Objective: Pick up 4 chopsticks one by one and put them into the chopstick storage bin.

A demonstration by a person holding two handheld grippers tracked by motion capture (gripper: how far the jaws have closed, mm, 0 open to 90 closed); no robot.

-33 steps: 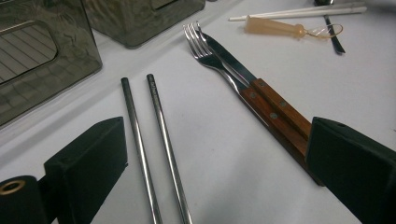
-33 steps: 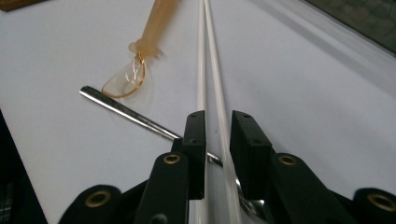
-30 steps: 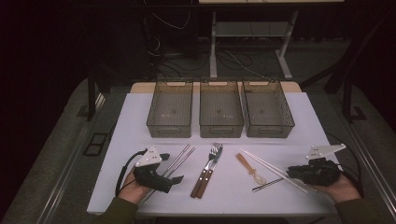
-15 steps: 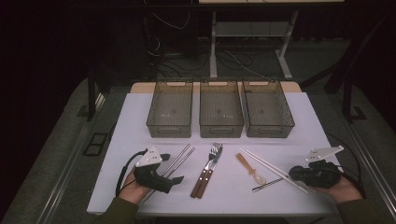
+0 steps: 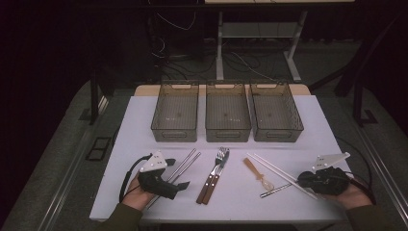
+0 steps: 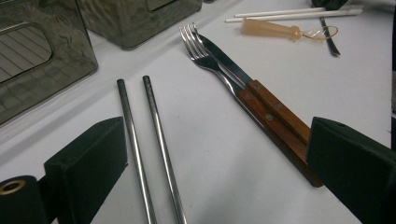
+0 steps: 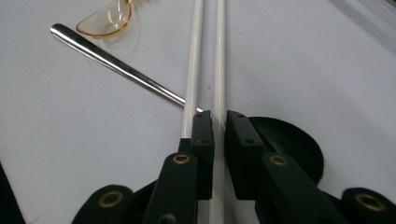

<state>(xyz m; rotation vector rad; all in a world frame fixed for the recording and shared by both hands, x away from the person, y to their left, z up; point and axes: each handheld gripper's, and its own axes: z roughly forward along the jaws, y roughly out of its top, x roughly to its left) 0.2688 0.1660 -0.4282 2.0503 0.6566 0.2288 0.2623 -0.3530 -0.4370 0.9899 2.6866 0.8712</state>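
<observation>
Near the right front corner of the white table [image 5: 144, 115], the right gripper [image 7: 218, 122] lies low over a pair of white chopsticks [image 7: 205, 56]. Its jaws have just been closing and now pinch one chopstick between the pads, while the other runs just beside the outer face of one jaw. A thin metal rod [image 7: 116, 65] crosses under the chopsticks, and a clear amber plastic spoon [image 7: 105, 21] lies beyond it.

Toward the left front edge, the left gripper [image 6: 215, 158] rests with its jaws spread wide and nothing between the pads. Two metal chopsticks [image 6: 149, 154] lie side by side ahead of it, touching neither jaw as far as can be seen. A fork [image 6: 201, 51] and a knife [image 6: 224, 63] with wooden handles lie together at the middle of the front edge.

Along the far edge stand three smoked plastic bins [image 5: 228, 134] in a row.
</observation>
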